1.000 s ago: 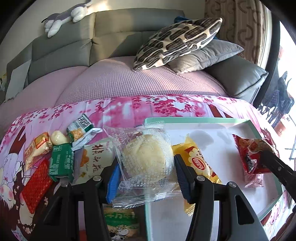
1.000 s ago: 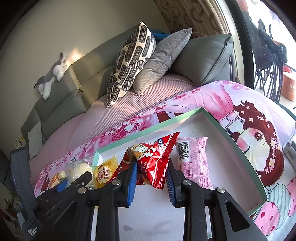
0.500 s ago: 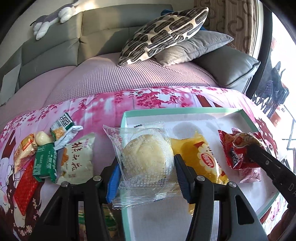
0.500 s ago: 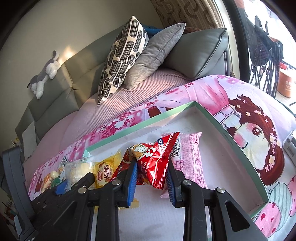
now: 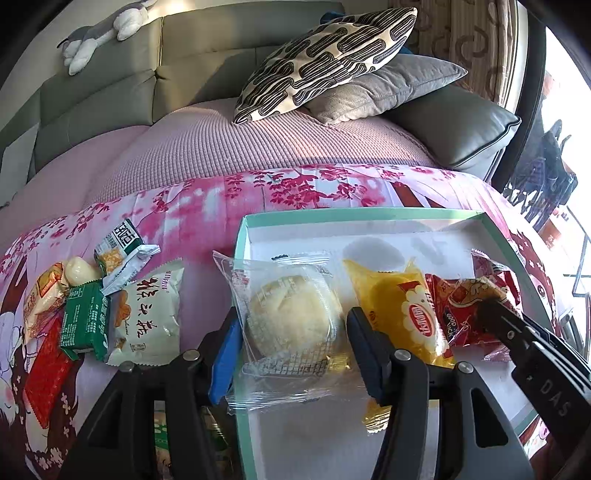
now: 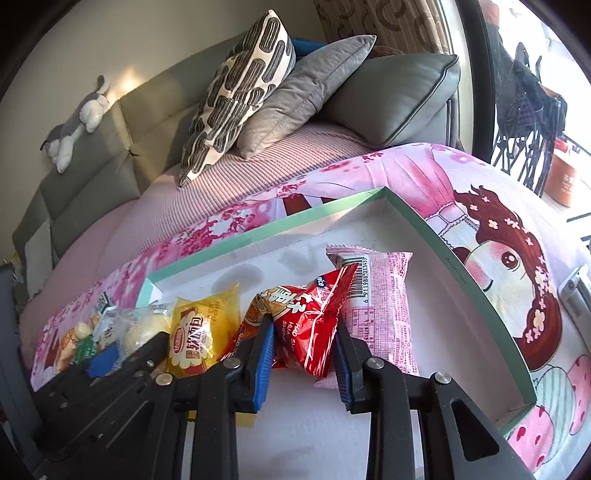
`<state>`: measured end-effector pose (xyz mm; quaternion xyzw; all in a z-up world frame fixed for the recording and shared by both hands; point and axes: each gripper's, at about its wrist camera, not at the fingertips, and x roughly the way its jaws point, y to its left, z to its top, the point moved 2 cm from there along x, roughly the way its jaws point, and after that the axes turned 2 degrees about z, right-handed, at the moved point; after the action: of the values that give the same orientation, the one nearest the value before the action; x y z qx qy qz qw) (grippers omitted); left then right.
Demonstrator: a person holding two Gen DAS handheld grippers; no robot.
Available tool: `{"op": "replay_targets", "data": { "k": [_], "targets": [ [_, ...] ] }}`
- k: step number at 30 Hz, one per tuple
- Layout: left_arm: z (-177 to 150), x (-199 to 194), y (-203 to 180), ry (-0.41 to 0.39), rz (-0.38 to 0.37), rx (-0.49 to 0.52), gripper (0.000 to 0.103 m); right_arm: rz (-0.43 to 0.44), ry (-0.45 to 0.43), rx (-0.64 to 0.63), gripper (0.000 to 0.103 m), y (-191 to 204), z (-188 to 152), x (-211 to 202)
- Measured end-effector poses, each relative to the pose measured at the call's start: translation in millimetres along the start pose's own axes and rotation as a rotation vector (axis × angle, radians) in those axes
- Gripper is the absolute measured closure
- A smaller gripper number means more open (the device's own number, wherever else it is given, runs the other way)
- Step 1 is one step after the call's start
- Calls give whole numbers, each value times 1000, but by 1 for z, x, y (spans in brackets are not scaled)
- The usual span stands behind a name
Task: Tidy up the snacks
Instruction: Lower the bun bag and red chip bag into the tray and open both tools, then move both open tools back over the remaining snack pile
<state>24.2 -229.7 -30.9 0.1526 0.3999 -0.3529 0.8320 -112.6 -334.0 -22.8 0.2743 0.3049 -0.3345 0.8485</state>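
My left gripper is shut on a clear-wrapped round pastry and holds it over the left end of the green-rimmed white tray. My right gripper is shut on a red snack bag, also seen in the left wrist view, low inside the tray. A yellow packet lies in the tray between the two; it also shows in the right wrist view. A pink packet lies in the tray right of the red bag.
Several loose snacks lie on the pink floral cloth left of the tray: a white bag, a green box, a red packet and small wrapped pieces. Behind are a sofa with a patterned cushion and a plush toy.
My left gripper has carried the pastry to the right, from over the cloth to over the tray's left end. My right gripper has lowered the red bag into the tray beside the pink packet.
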Motion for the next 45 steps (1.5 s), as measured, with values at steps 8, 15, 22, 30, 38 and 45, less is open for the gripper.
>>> {"op": "replay_targets", "data": {
  "k": [8,15,22,30,38,45],
  "targets": [
    [5,-12,3,-2,11,-6,36,-21,11,-9,48,4,0,-3],
    [11,-27,16,-9,25,-46,35,-60,-26,-35,43,8,5,-18],
    [12,-31,37,0,45,-118,26,-70,-35,-47,43,11,7,-25],
    [8,-23,54,44,120,-158,26,-112,-16,-93,24,14,3,-18],
    [4,-15,59,65,177,-149,6,-125,-7,-114,0,15,0,-12],
    [3,-15,60,38,197,-147,1,-133,4,-112,0,13,-1,-9]
  ]
}}
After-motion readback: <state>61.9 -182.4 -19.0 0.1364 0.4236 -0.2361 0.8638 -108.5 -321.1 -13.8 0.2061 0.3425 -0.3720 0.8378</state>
